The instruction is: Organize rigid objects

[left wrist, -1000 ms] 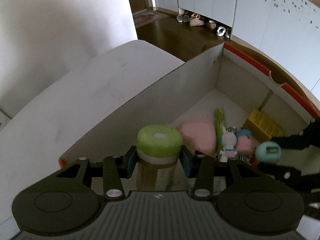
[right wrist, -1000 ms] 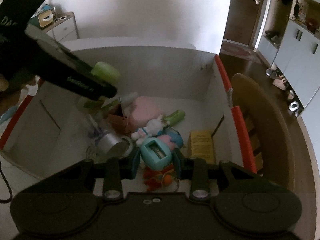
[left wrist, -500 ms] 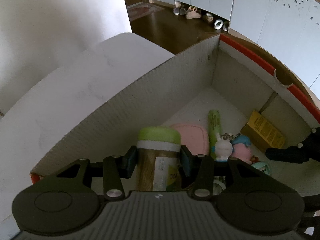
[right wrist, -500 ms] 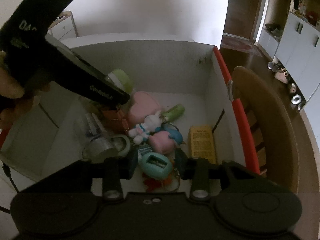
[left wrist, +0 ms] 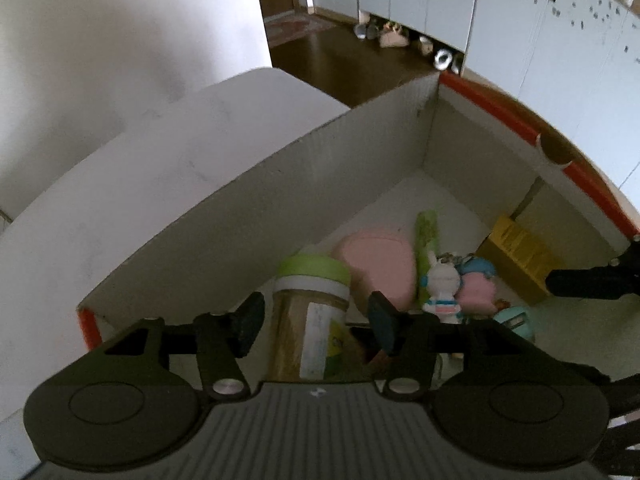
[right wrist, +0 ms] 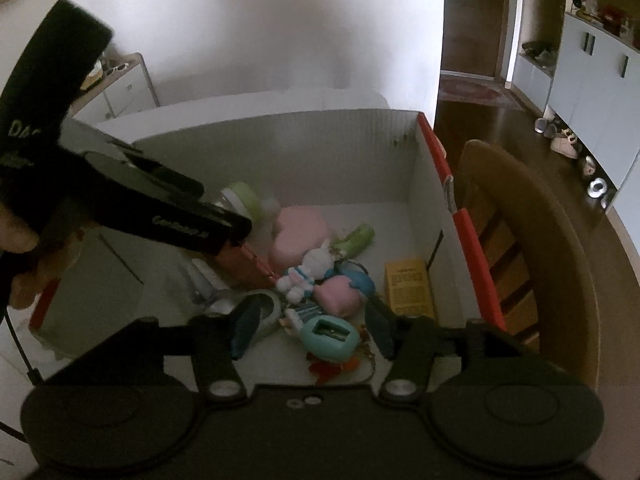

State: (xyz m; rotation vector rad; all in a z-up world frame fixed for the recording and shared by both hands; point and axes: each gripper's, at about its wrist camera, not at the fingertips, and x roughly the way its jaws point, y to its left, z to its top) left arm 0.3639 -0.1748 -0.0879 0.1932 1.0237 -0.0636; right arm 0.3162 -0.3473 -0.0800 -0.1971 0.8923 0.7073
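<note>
Hovering: both grippers spread wide over the box (right wrist: 416, 184), gripping nothing.
Left gripper (left wrist: 312, 322): fingers flank the jar (left wrist: 310, 316), clear gaps either side.
Right gripper (right wrist: 310, 330): teal sharpener (right wrist: 330, 338) lies loose between the fingers.
Jar: upright inside the box.
12 o'clock of sharpener: rabbit (right wrist: 306, 274), pink case (right wrist: 300, 232).
2 o'clock: yellow packet (right wrist: 408, 286).

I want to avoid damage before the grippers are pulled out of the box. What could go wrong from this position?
1. The green-lidded jar stands upright between the open fingers of the left gripper; a finger catching it on the way out could tip it onto the pink case.
2. The teal sharpener lies on a loose pile of toys between the fingers of the open right gripper, so it may slide or be dragged along.
</note>
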